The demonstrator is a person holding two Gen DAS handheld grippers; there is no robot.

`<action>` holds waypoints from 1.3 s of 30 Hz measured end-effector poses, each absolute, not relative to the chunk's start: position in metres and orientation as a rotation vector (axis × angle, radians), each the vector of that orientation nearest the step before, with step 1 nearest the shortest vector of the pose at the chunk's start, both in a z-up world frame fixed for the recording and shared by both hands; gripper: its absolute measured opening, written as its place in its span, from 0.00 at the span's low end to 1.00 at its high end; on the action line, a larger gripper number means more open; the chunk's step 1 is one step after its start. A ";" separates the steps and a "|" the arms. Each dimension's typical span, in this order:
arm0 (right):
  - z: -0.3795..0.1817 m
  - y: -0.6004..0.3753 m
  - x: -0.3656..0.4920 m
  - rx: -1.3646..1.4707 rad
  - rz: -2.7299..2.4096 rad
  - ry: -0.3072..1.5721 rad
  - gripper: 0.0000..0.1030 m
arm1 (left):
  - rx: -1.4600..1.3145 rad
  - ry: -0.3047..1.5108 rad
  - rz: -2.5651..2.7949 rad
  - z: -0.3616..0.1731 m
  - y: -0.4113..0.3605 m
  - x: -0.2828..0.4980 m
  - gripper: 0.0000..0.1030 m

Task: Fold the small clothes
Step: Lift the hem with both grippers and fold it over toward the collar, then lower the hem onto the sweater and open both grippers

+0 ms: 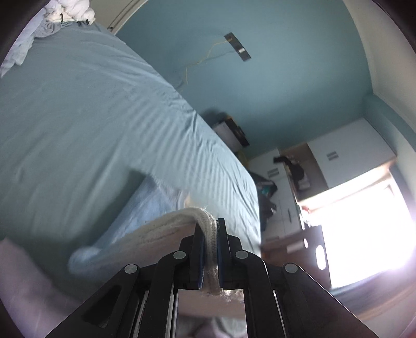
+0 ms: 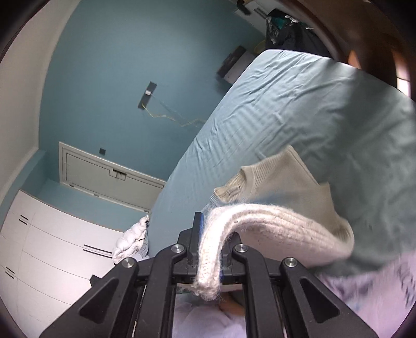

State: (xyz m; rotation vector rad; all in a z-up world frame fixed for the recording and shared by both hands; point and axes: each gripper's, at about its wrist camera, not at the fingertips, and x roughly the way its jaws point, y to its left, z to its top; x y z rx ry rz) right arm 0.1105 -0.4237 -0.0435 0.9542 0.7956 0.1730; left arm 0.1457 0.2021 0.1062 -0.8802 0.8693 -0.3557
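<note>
Much of the cream knit garment point(image 2: 280, 182) is hard to read: its lower part runs out of sight beneath both cameras, and in the left wrist view only a thick ribbed edge point(image 1: 182, 223) shows, curving away to the left against a blurred pale blue cloth point(image 1: 145, 205) whose shape cannot be made out. A lilac fabric point(image 2: 377, 299) at the bottom of both views is smeared by blur. A white heap point(image 1: 70, 11) at the far end of the bed point(image 1: 78, 104) is cut off by the lens rim, so what it holds cannot be told.

The left tongs point(image 1: 210, 228) are closed on the ribbed edge, which passes straight down between the blue-padded fingers point(image 1: 221, 234) and out below them. The right tongs point(image 2: 211, 221) likewise clamp a rolled edge of the same knit; it hides the right-hand finger, arches up and to the right, and hangs over the bed's blue sheet. Above that arch the neckline with its label point(image 2: 234, 192) shows, held clear of the mattress or just touching it; I cannot tell which.
</note>
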 end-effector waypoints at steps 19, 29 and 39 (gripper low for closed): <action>-0.217 -0.463 0.390 0.957 -0.020 1.077 0.04 | -0.864 1.053 -0.135 -0.060 0.159 0.403 0.07; -0.281 -0.466 0.406 1.025 -0.107 1.201 0.08 | -0.757 1.220 -0.091 -0.138 0.143 0.438 0.09; -0.224 -0.502 0.383 1.115 0.124 1.015 0.85 | -0.642 1.179 -0.179 -0.059 0.153 0.434 0.99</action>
